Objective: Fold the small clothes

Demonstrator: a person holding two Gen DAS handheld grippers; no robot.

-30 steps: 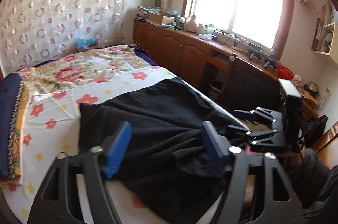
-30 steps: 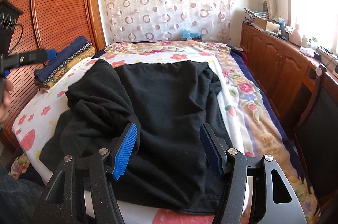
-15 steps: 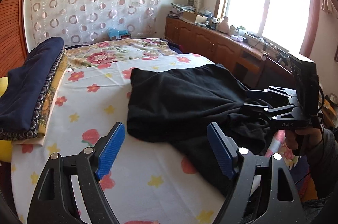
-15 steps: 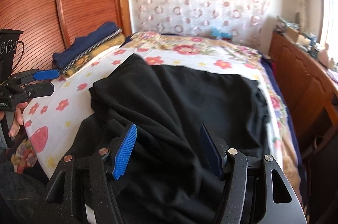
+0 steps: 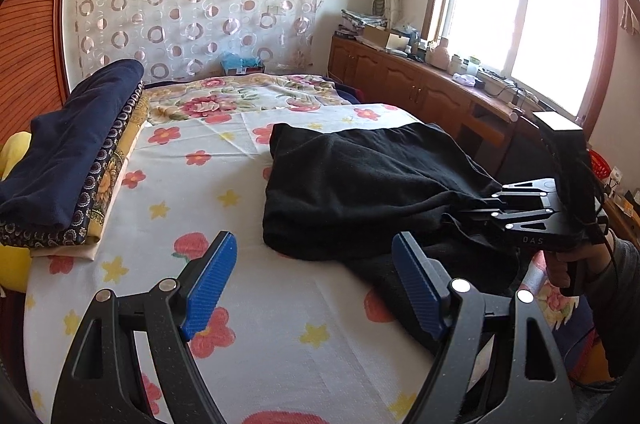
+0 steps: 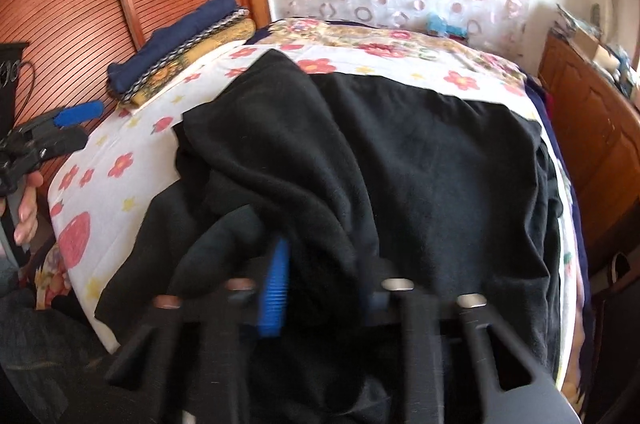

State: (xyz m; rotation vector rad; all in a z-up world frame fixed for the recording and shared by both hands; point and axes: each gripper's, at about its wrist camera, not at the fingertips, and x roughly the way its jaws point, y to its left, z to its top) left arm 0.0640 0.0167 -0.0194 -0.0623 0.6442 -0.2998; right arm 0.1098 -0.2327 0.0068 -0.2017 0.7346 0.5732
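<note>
The right gripper [image 6: 324, 288] has just closed its jaws on the black garment's [image 5: 360, 184] near edge; the left gripper [image 5: 316, 288] hangs with jaws wide apart over bare bed [image 5: 280, 324] beside it.

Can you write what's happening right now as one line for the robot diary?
right gripper: jaws just closed, pinching black garment near edge | left gripper: open, empty, over floral sheet

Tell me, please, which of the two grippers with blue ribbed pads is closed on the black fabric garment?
The right gripper, whose jaws have just been closing, pinches the black garment. The left gripper hangs open over the floral sheet, gripping nothing.
</note>
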